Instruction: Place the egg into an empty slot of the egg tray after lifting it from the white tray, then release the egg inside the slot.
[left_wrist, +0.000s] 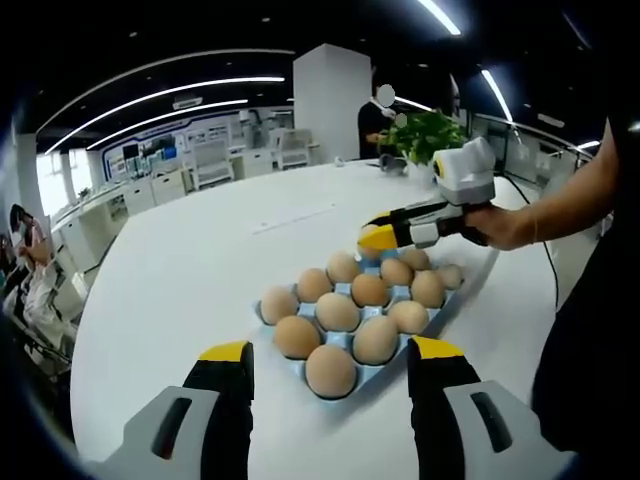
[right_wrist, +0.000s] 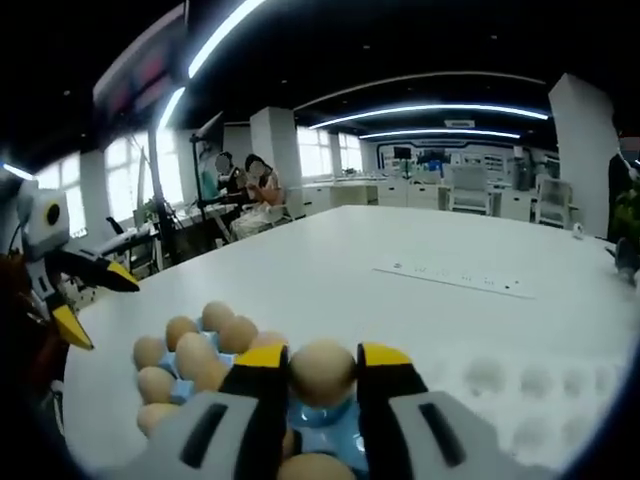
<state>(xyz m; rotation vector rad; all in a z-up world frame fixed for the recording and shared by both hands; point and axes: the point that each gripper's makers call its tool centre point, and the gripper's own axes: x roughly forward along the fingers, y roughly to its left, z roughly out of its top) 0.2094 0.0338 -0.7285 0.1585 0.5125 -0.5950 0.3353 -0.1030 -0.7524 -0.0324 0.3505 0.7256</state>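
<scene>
The right gripper (right_wrist: 322, 372) grips the egg (right_wrist: 322, 371) between its yellow-tipped jaws, directly above the blue egg tray (right_wrist: 325, 435). The egg tray rests on the white table (left_wrist: 180, 270) and holds many eggs. The left gripper (left_wrist: 330, 362) hovers just beside the egg tray, jaws spread wide, holding nothing.

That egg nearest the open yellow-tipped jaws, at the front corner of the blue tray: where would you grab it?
Probably across its widest middle, coming down from above with the left gripper. The egg sits upright in a cup of the blue tray, so its lower half is hidden and only the rounded top is exposed. Neighbouring eggs crowd behind, so one jaw each side, closing gently.
</scene>
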